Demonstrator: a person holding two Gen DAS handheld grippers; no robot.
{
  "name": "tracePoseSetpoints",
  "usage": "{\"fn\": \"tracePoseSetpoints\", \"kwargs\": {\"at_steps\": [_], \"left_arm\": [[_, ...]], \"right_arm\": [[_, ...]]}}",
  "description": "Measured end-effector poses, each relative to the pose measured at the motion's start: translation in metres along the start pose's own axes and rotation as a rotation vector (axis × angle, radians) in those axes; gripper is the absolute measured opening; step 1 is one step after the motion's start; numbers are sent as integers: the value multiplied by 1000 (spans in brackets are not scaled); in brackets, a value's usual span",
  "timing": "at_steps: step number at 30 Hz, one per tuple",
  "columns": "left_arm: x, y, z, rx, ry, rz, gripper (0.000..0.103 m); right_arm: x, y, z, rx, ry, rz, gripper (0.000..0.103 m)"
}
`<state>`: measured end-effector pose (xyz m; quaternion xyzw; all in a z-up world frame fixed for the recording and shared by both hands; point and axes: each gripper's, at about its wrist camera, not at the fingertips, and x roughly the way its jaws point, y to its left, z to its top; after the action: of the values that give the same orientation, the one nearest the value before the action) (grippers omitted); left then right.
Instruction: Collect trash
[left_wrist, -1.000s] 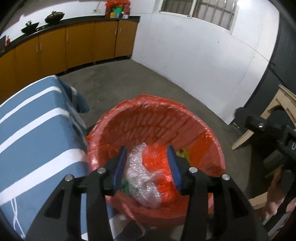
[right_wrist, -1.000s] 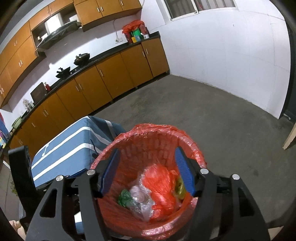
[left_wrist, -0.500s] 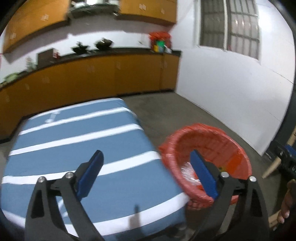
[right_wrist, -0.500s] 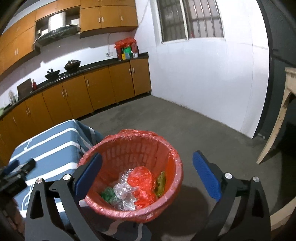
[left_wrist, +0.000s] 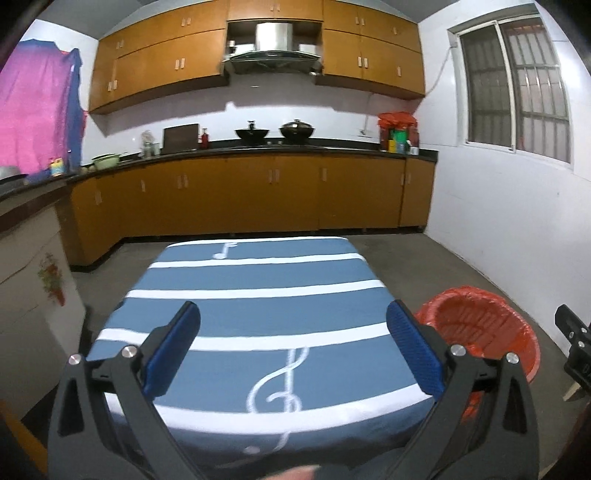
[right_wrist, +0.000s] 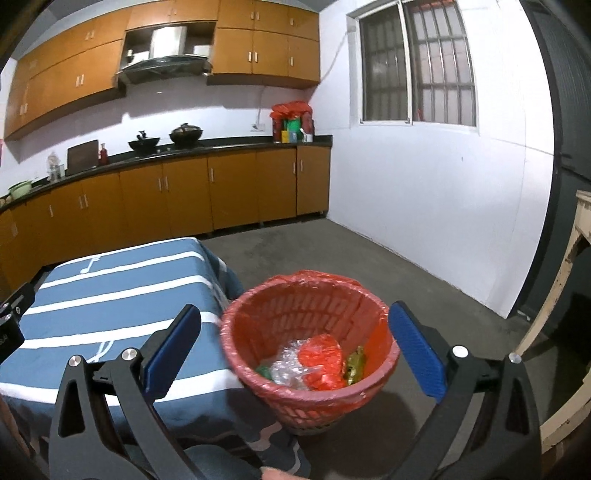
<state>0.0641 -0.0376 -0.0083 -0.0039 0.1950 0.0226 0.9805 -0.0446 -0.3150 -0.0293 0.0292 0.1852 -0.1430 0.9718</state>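
- Left gripper (left_wrist: 293, 349) is spread wide, holding nothing, above the striped tabletop (left_wrist: 258, 295).
- Right gripper (right_wrist: 294, 349) is likewise apart and empty.
- Trash (right_wrist: 314, 363) lies inside the red basket (right_wrist: 384, 360), at the tabletop's 3 o'clock.
- Scan the tabletop for leftovers before approaching again.

One basket (right_wrist: 310, 354) between the right jaws, right of the left jaws. Inside: one clear wrap (right_wrist: 286, 369), one red bag (right_wrist: 321, 360), one green scrap (right_wrist: 263, 370), one yellow wrapper (right_wrist: 355, 363). One striped table (left_wrist: 266, 314) beyond the left jaws. Two woks (left_wrist: 275, 131) far ahead.
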Motion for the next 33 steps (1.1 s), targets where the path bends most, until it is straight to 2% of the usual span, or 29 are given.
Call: {"fn": "tracePoseSetpoints", "kwargs": {"at_steps": [14, 24, 33], "left_arm": [[-49, 41, -26, -50, -13, 34, 99], [-59, 42, -33, -40, -33, 37, 99], [-65, 36, -37, -28, -43, 27, 99]], "right_arm": [[-33, 31, -20, -47, -10, 10, 100], [-40, 37, -29, -67, -22, -4, 100], [-45, 31, -32, -69, -37, -59, 100]]}}
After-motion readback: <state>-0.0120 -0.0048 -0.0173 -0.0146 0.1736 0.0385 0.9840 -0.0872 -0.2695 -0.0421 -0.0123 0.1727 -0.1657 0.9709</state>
